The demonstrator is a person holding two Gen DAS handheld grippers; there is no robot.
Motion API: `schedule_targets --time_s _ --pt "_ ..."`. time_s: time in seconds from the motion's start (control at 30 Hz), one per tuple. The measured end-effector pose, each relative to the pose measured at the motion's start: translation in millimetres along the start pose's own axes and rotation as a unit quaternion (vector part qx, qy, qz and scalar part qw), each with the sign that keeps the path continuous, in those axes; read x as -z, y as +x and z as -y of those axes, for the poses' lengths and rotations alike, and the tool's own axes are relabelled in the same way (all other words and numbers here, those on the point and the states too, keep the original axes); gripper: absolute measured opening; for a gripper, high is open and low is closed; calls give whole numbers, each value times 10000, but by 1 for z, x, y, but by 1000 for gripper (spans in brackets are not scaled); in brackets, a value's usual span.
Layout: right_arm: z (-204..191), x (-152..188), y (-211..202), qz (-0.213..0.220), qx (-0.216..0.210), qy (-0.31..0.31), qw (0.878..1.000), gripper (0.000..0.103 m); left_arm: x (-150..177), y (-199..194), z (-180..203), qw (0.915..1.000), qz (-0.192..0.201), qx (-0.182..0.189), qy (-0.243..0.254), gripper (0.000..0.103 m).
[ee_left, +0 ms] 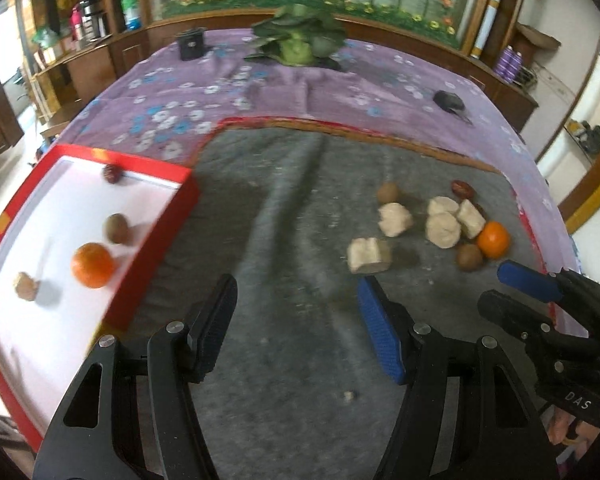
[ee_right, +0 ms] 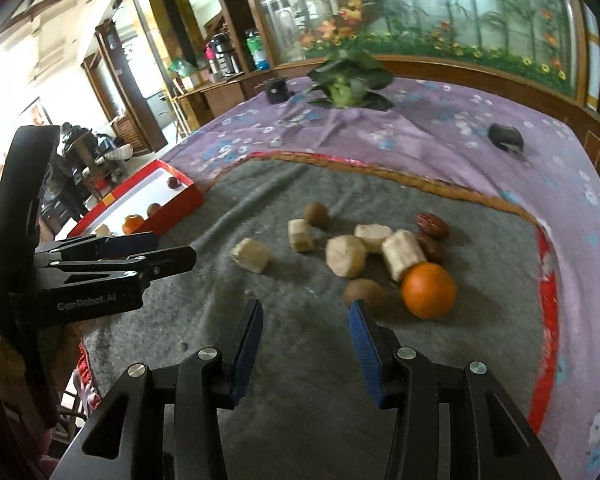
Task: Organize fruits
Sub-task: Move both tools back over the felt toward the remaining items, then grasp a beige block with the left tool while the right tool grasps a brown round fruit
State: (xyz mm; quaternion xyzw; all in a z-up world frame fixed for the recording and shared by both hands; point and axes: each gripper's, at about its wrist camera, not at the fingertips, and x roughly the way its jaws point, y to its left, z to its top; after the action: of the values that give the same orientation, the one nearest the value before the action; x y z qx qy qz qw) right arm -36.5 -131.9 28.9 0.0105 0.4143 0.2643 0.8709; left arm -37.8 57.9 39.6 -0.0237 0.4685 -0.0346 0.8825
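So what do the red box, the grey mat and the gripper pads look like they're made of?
Red box: probably cardboard, with thin flat walls, a glossy red outside and a plain white lining. Grey mat: felt or blanket-like cloth, matte, mottled and creased. Left gripper pads: apparently ribbed blue rubber on black plastic fingers; the blur leaves this open.

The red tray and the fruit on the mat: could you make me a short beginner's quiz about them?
1. True or false: an orange lies in the red tray.
2. How many oranges are left on the grey mat?
3. Which holds something: A the left gripper, B the right gripper, C neither?

Key: 1 true. 2 one, the mat orange. 3 C.
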Motion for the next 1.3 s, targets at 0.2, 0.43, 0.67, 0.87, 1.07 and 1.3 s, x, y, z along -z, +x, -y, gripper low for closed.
schedule_targets --time_s 0.2,0.43,0.67,0.87,1.07,1.3 --pt "10 5 -3 15 17 46 10000 44 -6 15 20 9996 -135 183 169 63" --pt "15 7 4 -97 -44 49 9999 44 -14 25 28 9993 -204 251 163 63" --pt "24 -1 22 -195 116 116 9997 44 -16 34 29 9992 -282 240 136 63" --pt "23 -8 37 -237 226 -54 9994 42 -18 42 29 9991 -348 191 115 63" --pt "21 -4 37 -292 430 -244 9984 27 -16 46 23 9989 -370 302 -17 49" --pt "18 -4 26 -199 427 -245 9986 26 -14 36 24 9989 -228 385 141 26"
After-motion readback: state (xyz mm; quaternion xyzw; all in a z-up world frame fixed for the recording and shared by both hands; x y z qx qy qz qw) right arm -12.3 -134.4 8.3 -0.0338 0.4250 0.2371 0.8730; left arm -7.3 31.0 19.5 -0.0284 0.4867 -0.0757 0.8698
